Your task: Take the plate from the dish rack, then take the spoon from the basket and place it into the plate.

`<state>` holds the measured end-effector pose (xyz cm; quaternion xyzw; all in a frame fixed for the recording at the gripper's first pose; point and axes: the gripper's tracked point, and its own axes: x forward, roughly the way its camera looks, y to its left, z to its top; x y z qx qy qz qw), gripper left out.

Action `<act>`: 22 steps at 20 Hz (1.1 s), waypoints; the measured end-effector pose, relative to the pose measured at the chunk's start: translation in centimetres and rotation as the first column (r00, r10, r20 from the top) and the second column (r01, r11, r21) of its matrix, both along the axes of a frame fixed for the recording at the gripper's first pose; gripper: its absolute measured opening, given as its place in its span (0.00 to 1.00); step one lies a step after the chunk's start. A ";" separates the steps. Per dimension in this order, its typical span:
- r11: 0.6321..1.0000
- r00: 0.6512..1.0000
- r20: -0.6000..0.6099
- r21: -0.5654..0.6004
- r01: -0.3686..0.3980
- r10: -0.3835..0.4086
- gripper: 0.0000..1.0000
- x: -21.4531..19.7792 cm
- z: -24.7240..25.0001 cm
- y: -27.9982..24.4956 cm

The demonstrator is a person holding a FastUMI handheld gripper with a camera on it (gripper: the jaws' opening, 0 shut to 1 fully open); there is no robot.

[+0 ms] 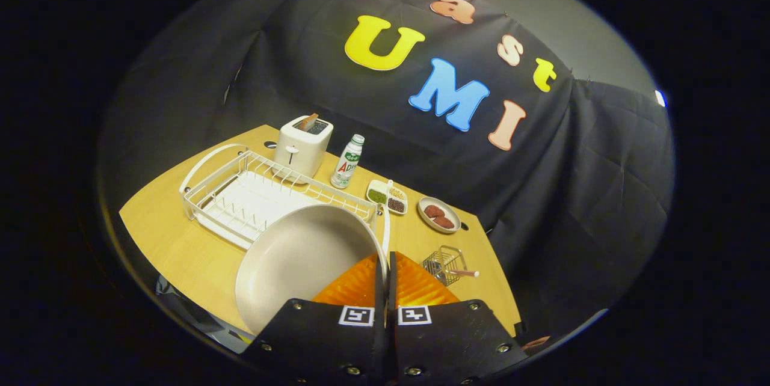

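Note:
A large pale plate (301, 260) stands on edge in my gripper (385, 269), whose two fingers press on its rim. The plate hangs above the wooden table (198, 260), just in front of the white wire dish rack (246, 193), and hides the rack's near right corner. To the right of my fingers a small wire basket (444, 263) sits on the table. The spoon's pale handle (468, 273) pokes out of the basket toward the right.
Behind the rack stand a white toaster (302, 144) with a slice in it and a small bottle (348, 162). A divided dish of seeds (387, 196) and a small plate with brown pieces (439, 215) lie beyond the basket. The table's right edge runs close past the basket.

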<state>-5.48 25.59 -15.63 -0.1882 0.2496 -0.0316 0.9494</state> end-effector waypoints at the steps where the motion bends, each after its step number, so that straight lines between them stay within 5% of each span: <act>1: 1.000 1.000 -0.011 0.009 0.011 -0.011 0.00 -0.5 -0.5 -0.4; 22: 0.976 0.958 -0.223 0.079 0.203 -0.181 0.01 -3.0 -13.5 -3.8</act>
